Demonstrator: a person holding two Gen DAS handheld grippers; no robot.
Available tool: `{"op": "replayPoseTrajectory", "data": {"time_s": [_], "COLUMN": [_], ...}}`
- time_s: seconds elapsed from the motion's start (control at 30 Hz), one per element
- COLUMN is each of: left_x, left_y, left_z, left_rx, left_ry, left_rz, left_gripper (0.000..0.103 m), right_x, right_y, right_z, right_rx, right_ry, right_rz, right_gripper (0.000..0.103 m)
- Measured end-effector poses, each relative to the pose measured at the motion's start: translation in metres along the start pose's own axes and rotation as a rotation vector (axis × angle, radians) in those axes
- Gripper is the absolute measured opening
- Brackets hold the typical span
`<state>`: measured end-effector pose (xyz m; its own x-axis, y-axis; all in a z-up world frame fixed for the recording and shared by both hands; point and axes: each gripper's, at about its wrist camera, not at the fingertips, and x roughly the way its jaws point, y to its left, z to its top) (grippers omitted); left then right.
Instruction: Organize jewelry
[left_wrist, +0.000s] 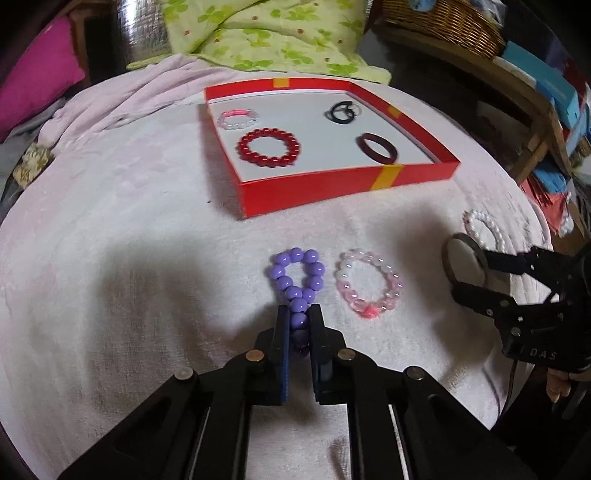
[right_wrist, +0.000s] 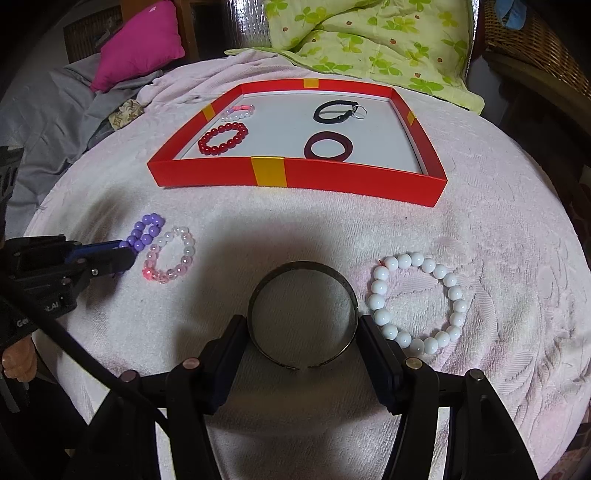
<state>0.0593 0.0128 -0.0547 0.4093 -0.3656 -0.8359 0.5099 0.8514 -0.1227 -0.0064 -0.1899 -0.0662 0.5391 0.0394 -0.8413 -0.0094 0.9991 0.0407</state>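
Left gripper (left_wrist: 298, 320) at lower centre of the left wrist view, jaws clamped on the near end of the purple bead bracelet (left_wrist: 297, 280), pinched into a narrow loop on the pale pink towel (left_wrist: 129, 229) — pink-and-clear bead bracelet (left_wrist: 367, 282) just to its right. Right gripper (right_wrist: 303, 328) at lower centre of the right wrist view, jaws pressed against both sides of the dark metal cuff bangle (right_wrist: 303, 314), white bead bracelet (right_wrist: 419, 302) just right of it. Red tray (right_wrist: 295, 177) in the upper middle — red bead bracelet (right_wrist: 222, 138), small pink-and-white bracelet (right_wrist: 238, 112), dark red bangle (right_wrist: 328, 146) and black cord bracelet (right_wrist: 336, 110) inside.
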Motion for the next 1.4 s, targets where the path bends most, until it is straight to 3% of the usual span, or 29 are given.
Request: {"op": "replayPoseTrajectory", "data": {"time_s": [0.47, 0.77, 1.4], "left_x": [-0.022, 0.0, 0.009], "left_y": [-0.004, 0.0, -0.006], "left_z": [-0.001, -0.004, -0.004], "left_rx": [0.014, -0.002, -0.006], "left_ry": [-0.07, 0.007, -0.029], "left_rz": [0.094, 0.12, 0.145], "left_gripper": [0.01, 0.01, 0.015], "right_x": [0.0, 0.0, 0.001], "right_y": [0.0, 0.0, 0.002], "right_z": [0.0, 0.002, -0.001], "right_rx": [-0.002, 0.01, -0.005], "right_ry": [0.0, -0.011, -0.013], "right_rz": [0.0, -0.01, -0.017], "right_gripper": [0.064, 0.064, 0.064]}}
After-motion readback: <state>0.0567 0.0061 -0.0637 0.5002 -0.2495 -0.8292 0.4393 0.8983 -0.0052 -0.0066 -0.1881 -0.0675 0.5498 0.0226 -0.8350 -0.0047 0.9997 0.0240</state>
